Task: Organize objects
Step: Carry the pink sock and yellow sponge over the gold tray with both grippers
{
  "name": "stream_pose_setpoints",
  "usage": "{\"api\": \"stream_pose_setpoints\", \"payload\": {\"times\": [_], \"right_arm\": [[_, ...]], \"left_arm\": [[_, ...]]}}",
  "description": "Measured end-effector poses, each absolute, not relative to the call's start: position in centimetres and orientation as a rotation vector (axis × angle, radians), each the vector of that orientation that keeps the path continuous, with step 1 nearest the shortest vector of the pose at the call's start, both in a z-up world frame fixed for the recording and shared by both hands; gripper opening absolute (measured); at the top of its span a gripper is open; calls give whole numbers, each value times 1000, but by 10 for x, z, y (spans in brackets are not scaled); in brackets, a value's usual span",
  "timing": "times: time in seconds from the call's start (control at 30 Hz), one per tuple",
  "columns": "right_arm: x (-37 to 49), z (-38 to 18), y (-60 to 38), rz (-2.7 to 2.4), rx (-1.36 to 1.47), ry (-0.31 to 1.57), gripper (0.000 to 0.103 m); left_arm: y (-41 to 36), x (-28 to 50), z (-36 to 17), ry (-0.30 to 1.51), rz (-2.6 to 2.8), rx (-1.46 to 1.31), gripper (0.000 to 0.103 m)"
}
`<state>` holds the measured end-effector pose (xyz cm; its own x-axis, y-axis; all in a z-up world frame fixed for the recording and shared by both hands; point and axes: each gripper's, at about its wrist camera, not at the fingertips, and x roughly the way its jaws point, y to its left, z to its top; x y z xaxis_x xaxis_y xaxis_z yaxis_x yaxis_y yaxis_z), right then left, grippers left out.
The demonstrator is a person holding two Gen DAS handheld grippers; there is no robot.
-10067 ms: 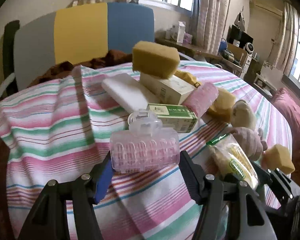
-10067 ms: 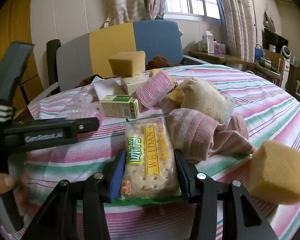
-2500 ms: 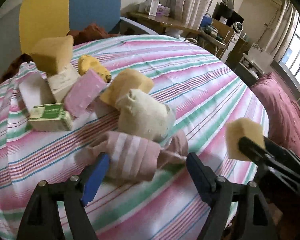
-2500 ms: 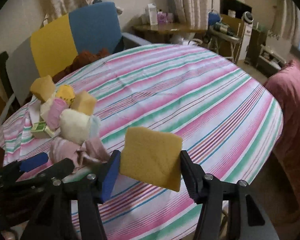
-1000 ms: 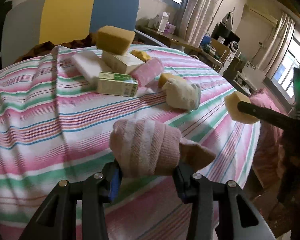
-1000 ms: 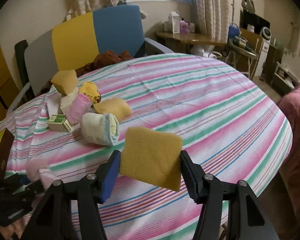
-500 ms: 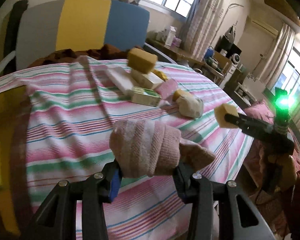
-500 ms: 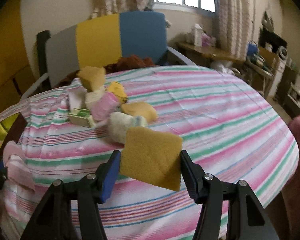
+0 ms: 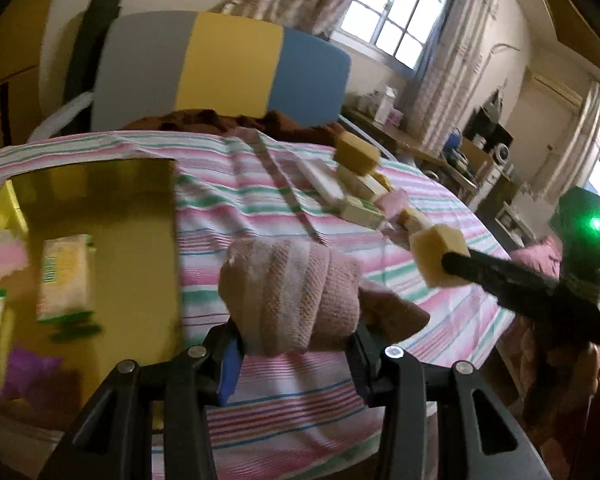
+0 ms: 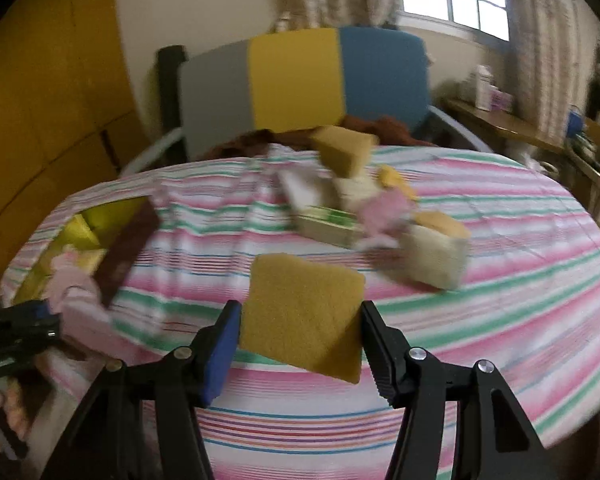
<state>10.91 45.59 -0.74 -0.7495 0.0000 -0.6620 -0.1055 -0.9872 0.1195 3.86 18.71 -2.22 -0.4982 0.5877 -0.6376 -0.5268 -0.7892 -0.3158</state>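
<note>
My left gripper (image 9: 296,344) is shut on a pink striped sock bundle (image 9: 292,292) and holds it above the striped table edge, just right of an open yellow-lined box (image 9: 100,240). The box holds a cracker packet (image 9: 64,276) and a pink hair roller (image 9: 4,260). My right gripper (image 10: 300,340) is shut on a yellow sponge (image 10: 304,316) and holds it in the air over the table; it also shows in the left wrist view (image 9: 440,252). The left gripper with the sock shows at the left in the right wrist view (image 10: 72,296).
A pile stays on the striped tablecloth (image 10: 500,280): a yellow sponge (image 10: 344,148) on boxes, a green carton (image 10: 328,228), a pink pack (image 10: 388,208), a cream sock roll (image 10: 432,256). A grey, yellow and blue chair (image 10: 296,80) stands behind the table.
Both grippers have swung left toward the box with their loads still held. The open box has come into the left wrist view.
</note>
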Motion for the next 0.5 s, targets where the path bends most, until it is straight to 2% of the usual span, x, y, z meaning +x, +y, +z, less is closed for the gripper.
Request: {"api": "stream_pose_setpoints", "payload": {"times": [0.23,0.5], "right_arm": [[99,-4,385,3014,-1158,306,60],[81,0,297,3164,-1240,210,60]], "left_arm": [[128,29,-15,-184,2385,-988,45],[62,5,-21,-305,2505,-1020,45]]}}
